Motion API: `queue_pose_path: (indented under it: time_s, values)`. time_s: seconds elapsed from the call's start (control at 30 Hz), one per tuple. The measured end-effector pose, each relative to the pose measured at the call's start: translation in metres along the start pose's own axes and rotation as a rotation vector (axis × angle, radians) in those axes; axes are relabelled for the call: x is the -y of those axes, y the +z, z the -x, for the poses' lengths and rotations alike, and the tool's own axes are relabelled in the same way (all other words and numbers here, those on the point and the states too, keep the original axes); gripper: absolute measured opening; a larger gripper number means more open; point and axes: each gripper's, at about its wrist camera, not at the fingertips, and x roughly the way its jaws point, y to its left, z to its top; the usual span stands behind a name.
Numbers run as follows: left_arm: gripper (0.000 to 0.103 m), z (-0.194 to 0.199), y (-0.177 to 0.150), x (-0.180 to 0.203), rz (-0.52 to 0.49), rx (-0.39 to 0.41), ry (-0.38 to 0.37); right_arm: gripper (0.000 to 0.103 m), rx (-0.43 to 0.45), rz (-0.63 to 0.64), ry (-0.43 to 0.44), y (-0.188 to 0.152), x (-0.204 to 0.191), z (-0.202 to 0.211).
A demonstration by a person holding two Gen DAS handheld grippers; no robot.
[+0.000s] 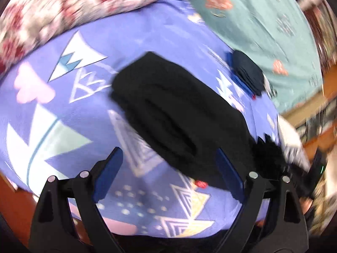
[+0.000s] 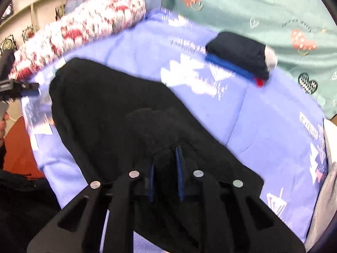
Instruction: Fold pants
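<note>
Black pants [image 1: 179, 113] lie in a long, partly folded strip on a purple patterned bedsheet [image 1: 63, 109]. My left gripper [image 1: 168, 150] hangs above the sheet with its jaws wide open and nothing between them; its right finger [image 1: 227, 170] overlaps the near end of the pants. In the right wrist view the pants [image 2: 101, 105] spread out ahead, and my right gripper [image 2: 165, 158] has its blue pads close together with bunched black cloth pinched between them. The left gripper's tip [image 2: 29, 90] shows at the left edge of that view.
A folded dark navy garment with a blue band [image 2: 238, 52] [image 1: 248, 73] lies further back on the sheet [image 2: 263, 116]. A red and white patterned pillow [image 2: 84, 27] [image 1: 63, 10] lies at the far left. A teal cover with hearts [image 2: 263, 10] lies behind.
</note>
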Motion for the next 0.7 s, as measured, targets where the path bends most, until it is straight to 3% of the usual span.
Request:
queue_pose_path:
  time_s: [0.1,0.17,0.2,0.27,0.33,0.47,0.53,0.6,0.7]
  values:
    - [0.090,-0.017,0.015,-0.014,0.091,-0.029,-0.018,0.022,-0.099,0.055,0.040,-0.010,-0.017,-0.030]
    - [0.091,-0.034,0.026,-0.014,0.110,-0.049,-0.007,0.031,-0.136,0.061,0.056,-0.021,-0.027,-0.045]
    - [0.092,-0.038,0.030,-0.015,0.128,-0.043,-0.010,0.039,-0.121,0.048,0.064,-0.024,-0.029,-0.043]
    - [0.099,-0.049,0.039,-0.013,0.163,-0.048,-0.025,0.043,-0.052,0.011,0.099,-0.025,-0.027,-0.026]
    - [0.099,-0.058,0.047,-0.009,0.195,-0.064,-0.047,0.043,0.007,-0.015,0.118,-0.025,-0.021,-0.006]
    - [0.097,-0.074,0.065,-0.011,0.232,-0.053,-0.015,0.043,0.037,-0.068,0.135,-0.031,-0.010,0.003]
    - [0.079,-0.074,0.069,-0.017,0.259,-0.049,0.009,0.043,0.041,-0.109,0.154,-0.035,-0.002,0.004]
    - [0.045,-0.076,0.066,-0.021,0.271,-0.070,0.012,0.043,0.052,-0.147,0.173,-0.042,0.008,0.007]
    - [0.041,-0.080,0.057,-0.015,0.253,-0.101,0.006,0.043,0.073,-0.197,0.178,-0.052,0.019,0.014]
